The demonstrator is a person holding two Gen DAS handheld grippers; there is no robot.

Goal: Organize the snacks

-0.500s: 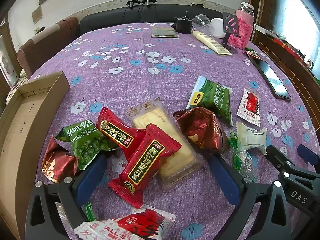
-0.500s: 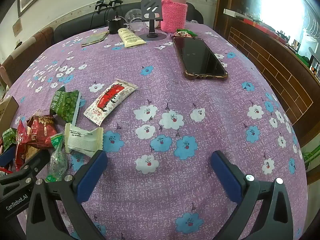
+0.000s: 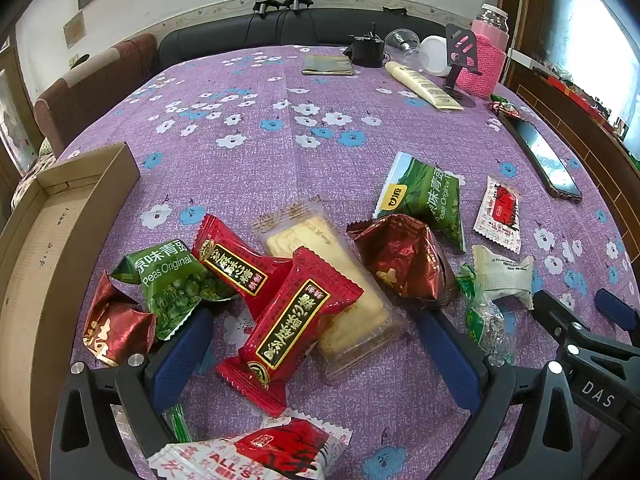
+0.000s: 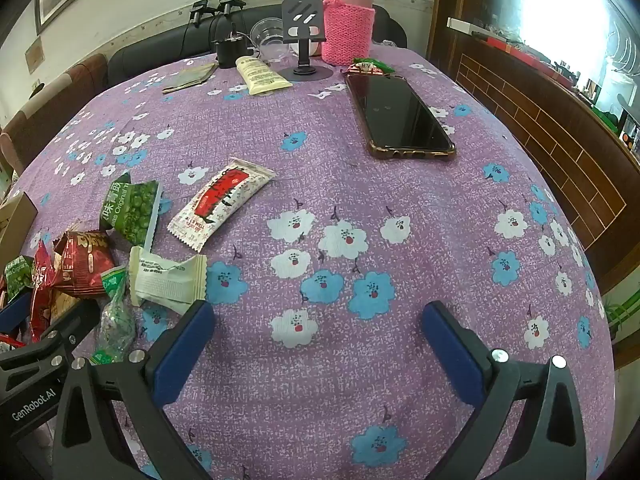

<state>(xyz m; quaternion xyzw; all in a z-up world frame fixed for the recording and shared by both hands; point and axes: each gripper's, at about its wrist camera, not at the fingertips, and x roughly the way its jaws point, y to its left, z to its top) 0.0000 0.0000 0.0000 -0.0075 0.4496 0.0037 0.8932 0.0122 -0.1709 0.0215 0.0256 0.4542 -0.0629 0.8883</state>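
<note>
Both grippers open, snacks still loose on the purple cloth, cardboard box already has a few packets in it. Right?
Not quite: the cardboard box shows no packets inside in the left wrist view. The rest holds: left gripper and right gripper are open, and snacks like the red packet lie loose on the purple cloth.

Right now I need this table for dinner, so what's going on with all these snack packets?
A person is sorting snacks with two handheld grippers, but nothing is picked up yet. The left gripper hangs open over a pile: two red candy packets, a clear-wrapped biscuit and green pea bags. The cardboard box at the left looks empty in the part that shows. The right gripper is open over bare purple tablecloth, beside a cream packet.
</note>
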